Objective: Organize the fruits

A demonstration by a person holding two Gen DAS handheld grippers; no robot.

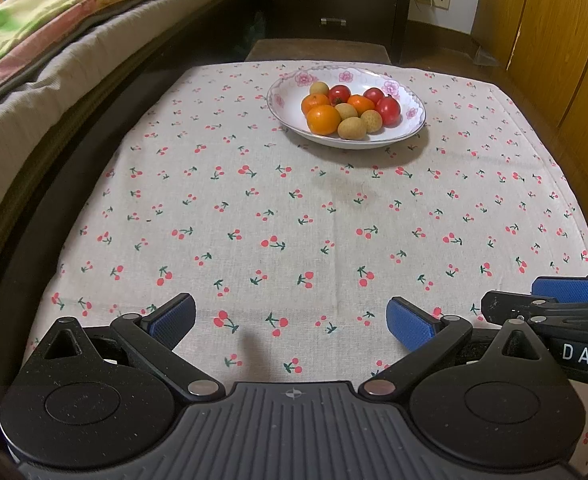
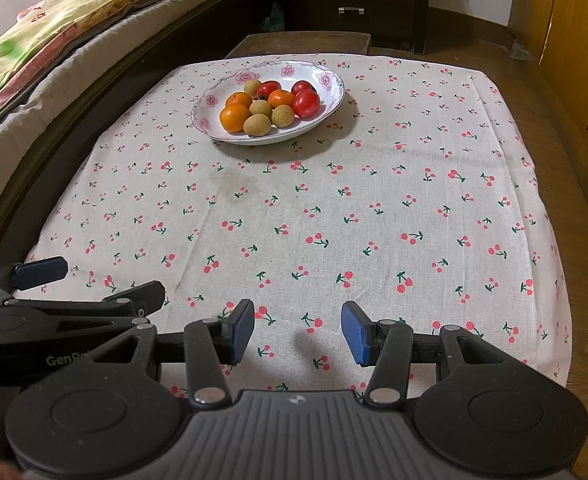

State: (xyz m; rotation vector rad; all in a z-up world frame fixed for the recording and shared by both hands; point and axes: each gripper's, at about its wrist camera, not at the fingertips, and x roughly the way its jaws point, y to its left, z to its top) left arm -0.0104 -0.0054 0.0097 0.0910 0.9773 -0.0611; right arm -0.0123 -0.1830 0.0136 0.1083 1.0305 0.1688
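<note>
A white bowl with pink flowers on its rim (image 1: 408, 98) (image 2: 328, 76) stands at the far middle of the cherry-print tablecloth. It holds oranges (image 1: 323, 119) (image 2: 234, 118), red tomatoes (image 1: 388, 110) (image 2: 306, 103) and tan longans (image 1: 351, 127) (image 2: 257, 125). My left gripper (image 1: 292, 320) is open and empty over the near edge of the table. My right gripper (image 2: 298, 330) is open and empty beside it. Each gripper shows at the edge of the other's view: the right one (image 1: 550, 300), the left one (image 2: 94, 284).
A bed with a colourful quilt (image 1: 54, 20) (image 2: 74, 12) runs along the left. A dark drawer chest (image 1: 334, 0) (image 2: 354, 0) stands behind the table. Wooden cabinets (image 1: 554, 40) (image 2: 574, 40) line the right. A dark stool top (image 1: 318, 50) sits at the far edge.
</note>
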